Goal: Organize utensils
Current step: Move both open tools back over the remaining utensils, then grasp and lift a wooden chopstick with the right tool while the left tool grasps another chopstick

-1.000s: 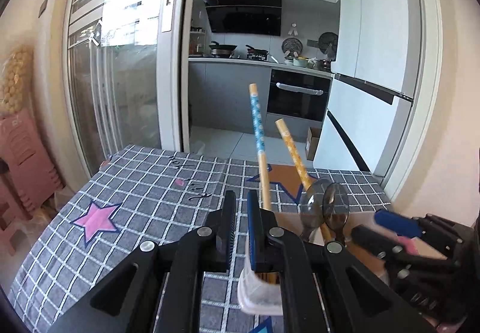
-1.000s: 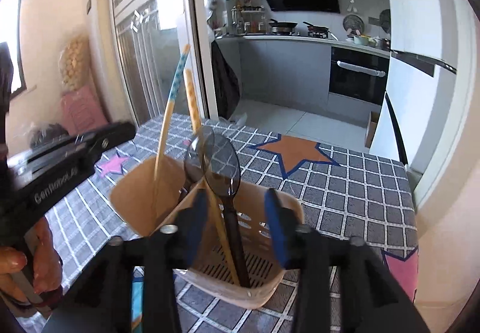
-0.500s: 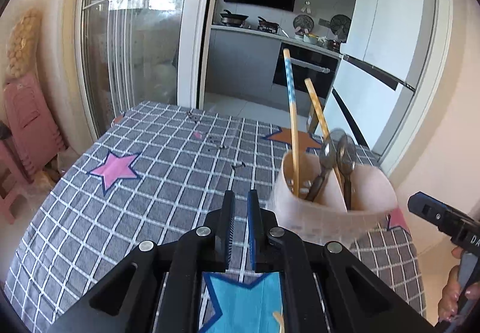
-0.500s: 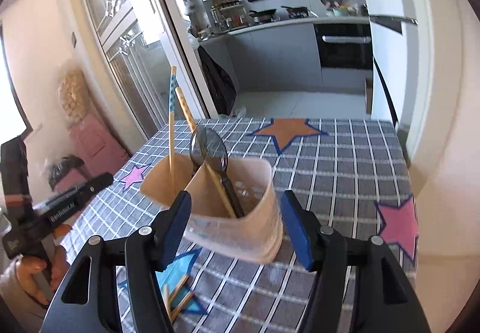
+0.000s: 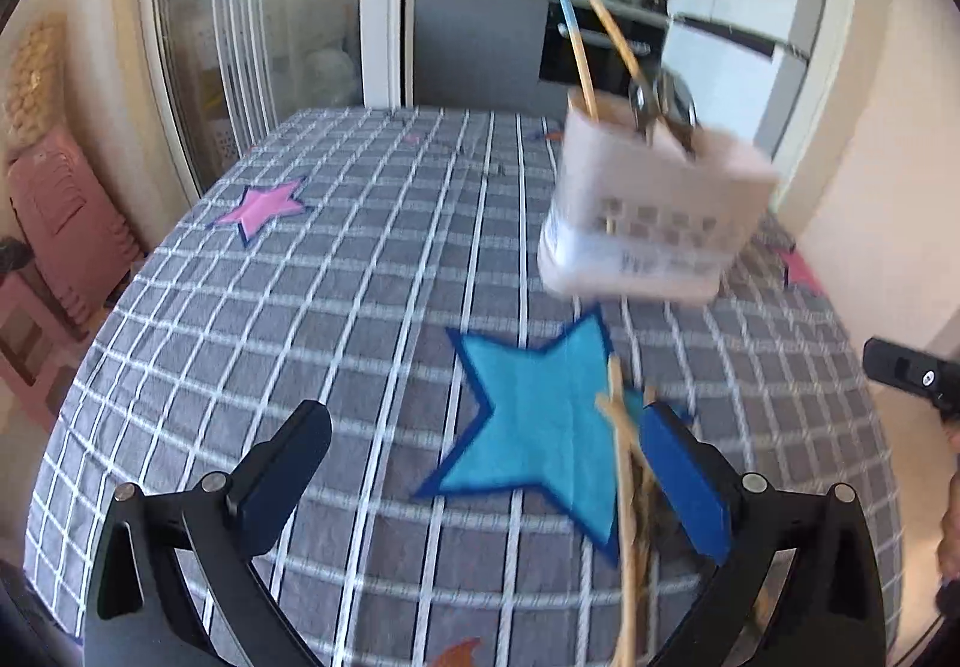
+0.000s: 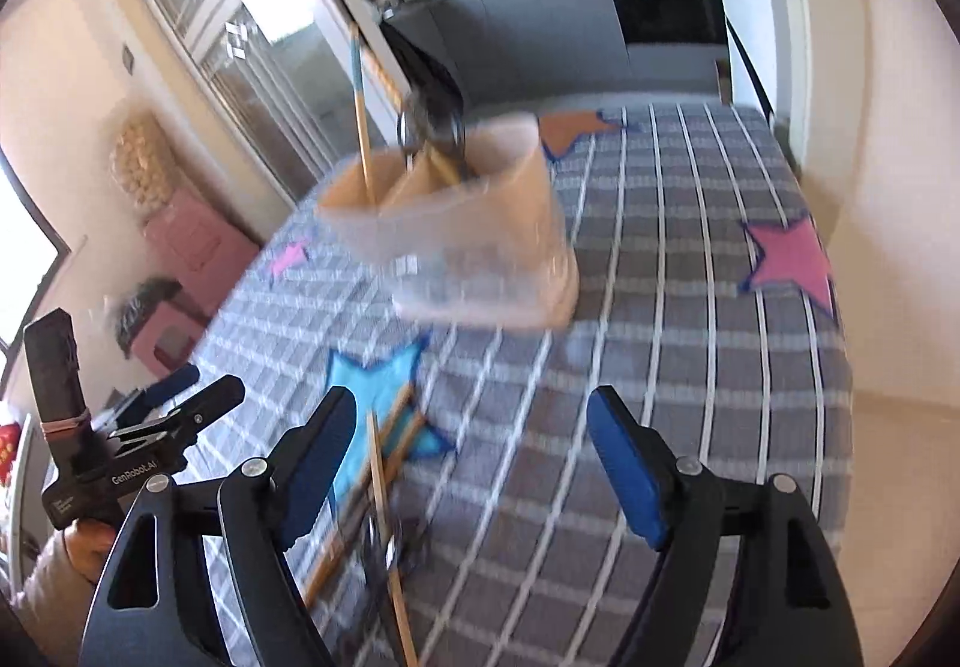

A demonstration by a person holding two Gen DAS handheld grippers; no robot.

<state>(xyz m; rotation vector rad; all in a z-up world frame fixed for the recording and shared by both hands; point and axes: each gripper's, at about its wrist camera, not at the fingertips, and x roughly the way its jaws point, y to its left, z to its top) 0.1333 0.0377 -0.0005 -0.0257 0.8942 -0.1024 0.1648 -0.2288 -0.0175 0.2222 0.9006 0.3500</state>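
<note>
A pale plastic utensil holder (image 5: 654, 211) (image 6: 474, 241) stands on the checked tablecloth (image 5: 336, 307), blurred. Two long chopsticks (image 5: 576, 42) and dark spoons (image 5: 660, 108) stick out of it. My left gripper (image 5: 486, 463) hovers over the blue star (image 5: 540, 415); its jaws are opening wide and grip nothing. Loose chopsticks (image 5: 627, 487) lie on the cloth just inside its right finger (image 5: 684, 481). My right gripper (image 6: 471, 457) is short of the holder, its jaws opening. The loose chopsticks (image 6: 384, 517) lie on the cloth below the gap, untouched.
The table's right edge (image 6: 840, 307) drops to a pale floor. Pink stools (image 5: 60, 223) stand left of the table. The other gripper shows in each view: the right (image 5: 912, 376), and the left (image 6: 150, 439) with a hand (image 6: 78, 541) under it. A kitchen lies beyond.
Both grippers drew back from the holder and tipped down toward the cloth. The left jaws went from shut to wide. The right jaws spread from around the holder, which now stands farther off.
</note>
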